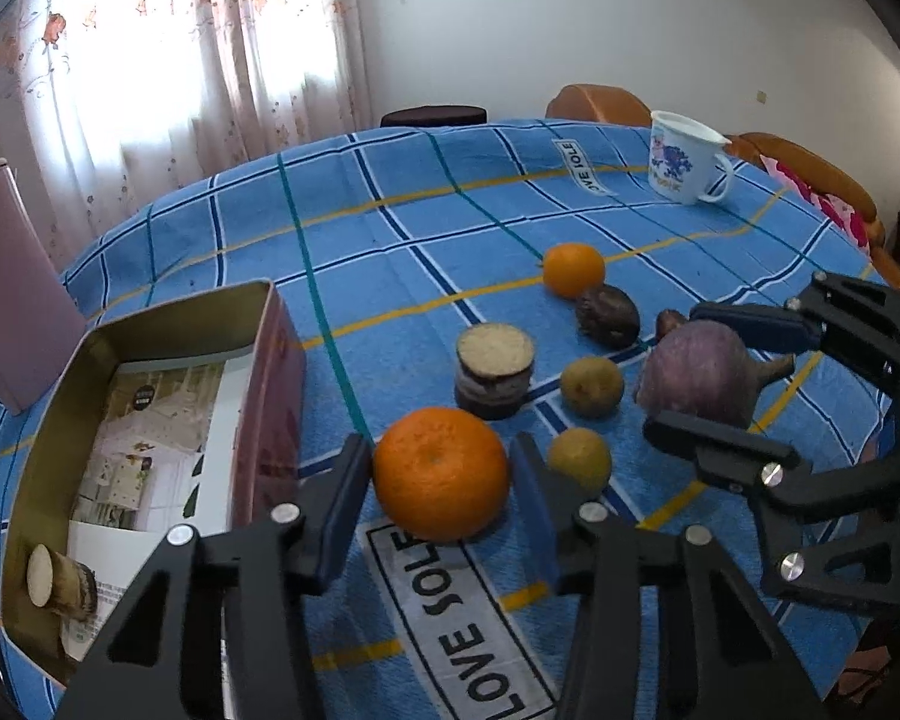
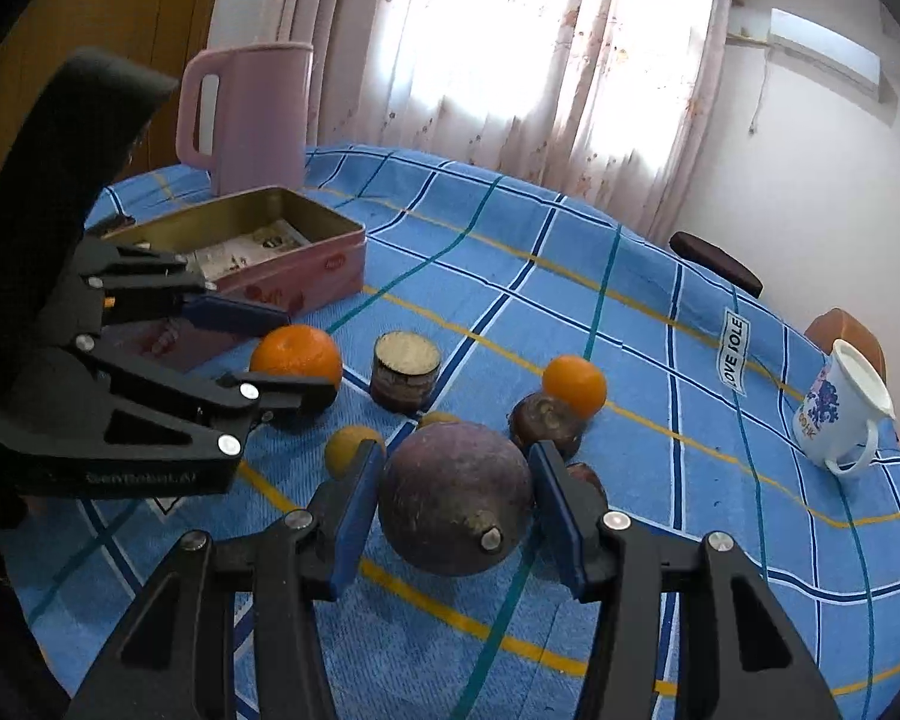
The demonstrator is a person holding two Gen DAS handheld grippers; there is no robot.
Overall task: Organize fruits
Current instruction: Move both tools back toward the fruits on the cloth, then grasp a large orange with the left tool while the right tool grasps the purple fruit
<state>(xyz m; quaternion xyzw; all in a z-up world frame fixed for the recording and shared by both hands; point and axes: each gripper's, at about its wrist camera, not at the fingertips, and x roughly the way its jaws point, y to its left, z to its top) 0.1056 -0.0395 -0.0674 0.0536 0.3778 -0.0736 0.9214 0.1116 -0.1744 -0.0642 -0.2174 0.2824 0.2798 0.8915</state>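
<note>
- Blue plaid tablecloth (image 1: 342, 228) with yellow, teal and navy lines covers the table; white "LOVE SOLE" labels show on it.
- Tall pink plastic jug (image 2: 252, 120) with handle stands at the table's far edge, just behind the tin.
- White enamel mug (image 1: 684, 159) with blue print stands upright, well apart from the produce.
- Sheer floral curtains (image 2: 510, 60) hang over a bright window.
- Orange-brown chair backs (image 1: 597, 103) sit beyond the table.

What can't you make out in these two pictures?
- Pink tin: its near corner, left wrist view, hidden behind the left tongs.
- Pink jug: cut off by the left wrist picture's edge.
- Small dark fruit: right wrist view, mostly behind the right tongs.
</note>
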